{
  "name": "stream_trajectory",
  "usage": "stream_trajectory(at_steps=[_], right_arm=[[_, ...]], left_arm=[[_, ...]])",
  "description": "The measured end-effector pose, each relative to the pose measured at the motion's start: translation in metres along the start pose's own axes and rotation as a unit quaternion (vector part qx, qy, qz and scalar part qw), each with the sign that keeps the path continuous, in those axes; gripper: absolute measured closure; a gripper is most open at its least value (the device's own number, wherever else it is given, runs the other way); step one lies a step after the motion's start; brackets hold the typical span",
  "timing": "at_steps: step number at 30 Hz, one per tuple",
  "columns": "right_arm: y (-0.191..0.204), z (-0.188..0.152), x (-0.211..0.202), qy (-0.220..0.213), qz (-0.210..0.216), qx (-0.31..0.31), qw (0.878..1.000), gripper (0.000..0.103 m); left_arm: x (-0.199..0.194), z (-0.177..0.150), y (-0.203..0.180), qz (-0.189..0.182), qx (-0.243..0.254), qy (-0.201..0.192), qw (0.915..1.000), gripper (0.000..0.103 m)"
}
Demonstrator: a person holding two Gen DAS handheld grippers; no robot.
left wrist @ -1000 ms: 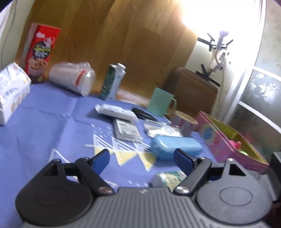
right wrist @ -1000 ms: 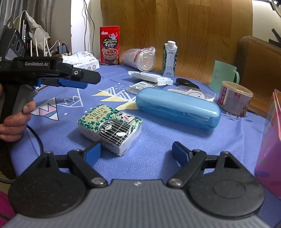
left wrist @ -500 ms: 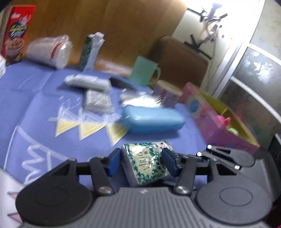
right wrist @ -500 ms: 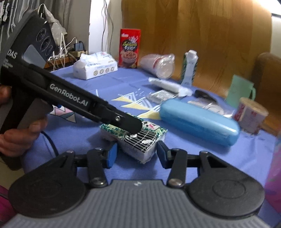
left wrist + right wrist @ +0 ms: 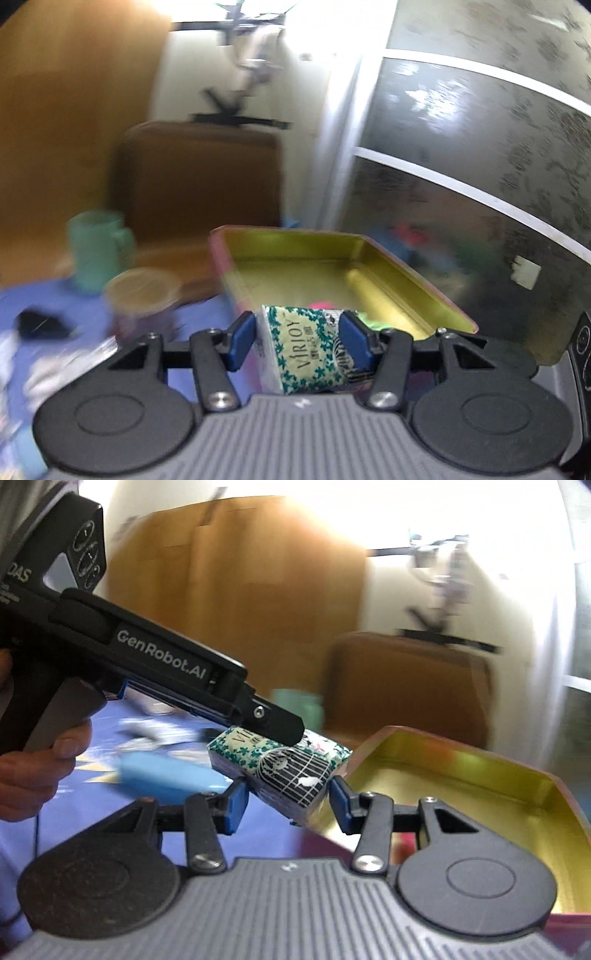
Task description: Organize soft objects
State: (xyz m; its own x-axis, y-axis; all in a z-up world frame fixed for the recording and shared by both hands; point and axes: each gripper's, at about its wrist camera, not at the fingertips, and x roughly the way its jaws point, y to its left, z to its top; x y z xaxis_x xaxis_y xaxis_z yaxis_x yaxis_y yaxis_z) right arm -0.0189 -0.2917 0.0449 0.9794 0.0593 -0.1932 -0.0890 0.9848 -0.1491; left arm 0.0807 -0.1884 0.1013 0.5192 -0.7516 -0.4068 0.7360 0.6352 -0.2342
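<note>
Your left gripper (image 5: 301,341) and right gripper (image 5: 286,802) both clamp the tissue pack (image 5: 310,350), one at each end, pads pressed against its sides. The pack is held off the blue cloth (image 5: 96,801), at the near rim of the open tin (image 5: 295,266). Beyond stand a can (image 5: 142,295) and a green mug (image 5: 98,251).

Left gripper (image 5: 280,734): black, white "GenRobot.AI" lettering. Right gripper (image 5: 286,799): blue pads, silver screws, ribbed grey housing.
</note>
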Motion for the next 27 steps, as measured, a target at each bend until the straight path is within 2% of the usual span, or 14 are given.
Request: stream_trajectory(at_steps=[1, 2, 4, 7, 9, 13, 19, 24, 27], right_arm=[[-0.009, -0.001, -0.002, 0.001, -0.016, 0.001, 1.000, 0.052], [-0.019, -0.002, -0.002, 0.004, -0.034, 0.002, 0.999, 0.052], [-0.037, -0.005, 0.006, 0.017, -0.070, -0.001, 0.997, 0.053], [-0.069, -0.006, 0.032, 0.037, -0.155, -0.013, 0.987, 0.052], [-0.091, -0.007, 0.043, 0.043, -0.195, -0.003, 0.980, 0.052], [-0.106, -0.014, 0.033, 0.035, -0.173, 0.046, 0.983, 0.052], [-0.081, -0.020, 0.021, 0.025, -0.134, 0.064, 0.989, 0.052], [-0.045, -0.004, 0.023, 0.005, -0.078, 0.055, 0.995, 0.052], [-0.020, 0.010, 0.031, -0.003, -0.032, 0.039, 0.999, 0.052]], left_arm=[[0.011, 0.004, -0.008, -0.005, 0.007, -0.001, 1.0000, 0.050], [0.023, 0.008, -0.017, -0.008, 0.015, -0.002, 0.9999, 0.037], [0.043, 0.012, -0.029, -0.002, 0.030, -0.001, 0.9996, 0.020], [0.061, 0.013, -0.037, 0.031, 0.044, 0.001, 0.9986, 0.020], [0.058, 0.012, -0.030, 0.029, 0.025, 0.001, 0.9993, 0.019], [0.040, 0.001, -0.017, 0.041, 0.010, 0.000, 0.9991, 0.017], [-0.002, -0.029, 0.010, 0.051, -0.012, 0.007, 0.9986, 0.017], [-0.055, -0.062, 0.050, 0.103, -0.036, 0.001, 0.9940, 0.017], [-0.084, -0.079, 0.083, 0.147, -0.064, -0.004, 0.9870, 0.017]])
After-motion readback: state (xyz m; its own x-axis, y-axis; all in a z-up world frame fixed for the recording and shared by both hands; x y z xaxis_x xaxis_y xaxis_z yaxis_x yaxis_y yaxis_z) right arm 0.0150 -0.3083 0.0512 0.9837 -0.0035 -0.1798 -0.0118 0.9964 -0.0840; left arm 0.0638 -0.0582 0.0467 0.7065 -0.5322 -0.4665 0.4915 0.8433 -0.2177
